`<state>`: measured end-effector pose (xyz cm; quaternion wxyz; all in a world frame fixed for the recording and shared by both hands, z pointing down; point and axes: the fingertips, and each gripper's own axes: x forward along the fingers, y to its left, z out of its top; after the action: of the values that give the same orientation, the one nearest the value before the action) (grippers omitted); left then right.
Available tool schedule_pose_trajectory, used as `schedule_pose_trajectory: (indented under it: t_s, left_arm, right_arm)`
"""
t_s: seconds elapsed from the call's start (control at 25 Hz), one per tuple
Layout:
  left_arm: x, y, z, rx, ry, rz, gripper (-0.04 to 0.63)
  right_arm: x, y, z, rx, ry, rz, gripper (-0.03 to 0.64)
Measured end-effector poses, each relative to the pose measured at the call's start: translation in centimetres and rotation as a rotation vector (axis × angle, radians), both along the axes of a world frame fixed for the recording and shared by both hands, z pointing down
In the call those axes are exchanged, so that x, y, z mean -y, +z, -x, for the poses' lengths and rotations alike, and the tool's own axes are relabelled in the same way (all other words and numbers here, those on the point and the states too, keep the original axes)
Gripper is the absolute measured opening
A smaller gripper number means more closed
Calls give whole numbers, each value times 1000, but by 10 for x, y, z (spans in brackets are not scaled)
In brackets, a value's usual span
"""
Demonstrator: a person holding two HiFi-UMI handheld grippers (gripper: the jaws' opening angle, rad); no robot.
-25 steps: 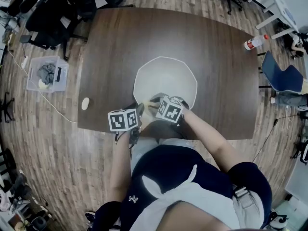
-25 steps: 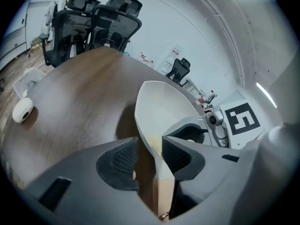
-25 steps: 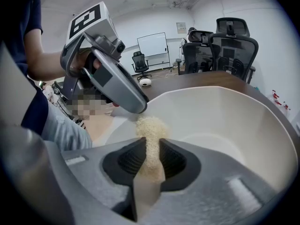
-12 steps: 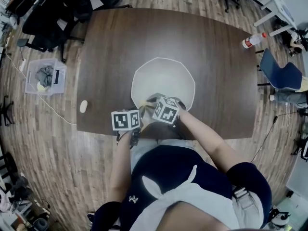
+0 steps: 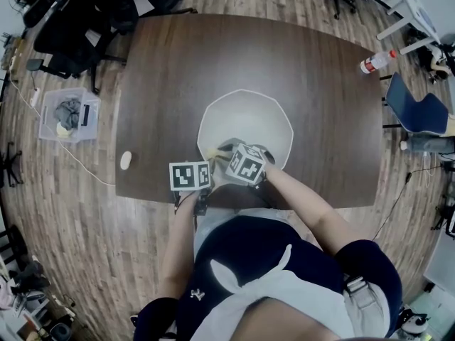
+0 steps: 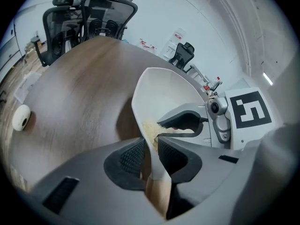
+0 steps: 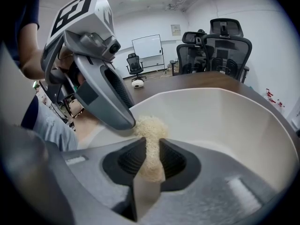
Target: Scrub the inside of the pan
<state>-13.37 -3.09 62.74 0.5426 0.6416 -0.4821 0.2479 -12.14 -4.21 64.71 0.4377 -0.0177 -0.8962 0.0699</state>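
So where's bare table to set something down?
Bare tabletop beyond the pan and left of it, up to the small white object. Crowded near edge: left gripper, jaws just closed onto the pan rim; right gripper holding the scrubber.

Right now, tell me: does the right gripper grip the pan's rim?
No, the fingers of the right gripper pinch the scrubber inside the pan.

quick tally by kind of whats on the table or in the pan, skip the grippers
pan: 1
scrub pad: 1
small round cream object: 1
total: 3
bottle at the far corner: cannot tell if it is on the table, not counted
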Motion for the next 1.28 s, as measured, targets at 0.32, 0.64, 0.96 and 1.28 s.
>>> schedule_pose_trajectory:
  t_s: [0.32, 0.64, 0.96, 1.28]
  left_arm:
    - [6, -1, 2, -37, 17, 9, 89]
    - [7, 0, 1, 7, 97, 26, 90]
    - [9, 1, 0, 37, 161, 44, 91]
    - [9, 1, -2, 45, 201, 43, 92]
  right_arm:
    - [14, -11, 13, 115, 39, -13, 84]
    - [30, -14, 25, 161, 62, -94, 83]
    - [42, -10, 28, 156, 67, -130, 84]
    - [61, -7, 29, 124, 119, -182, 83]
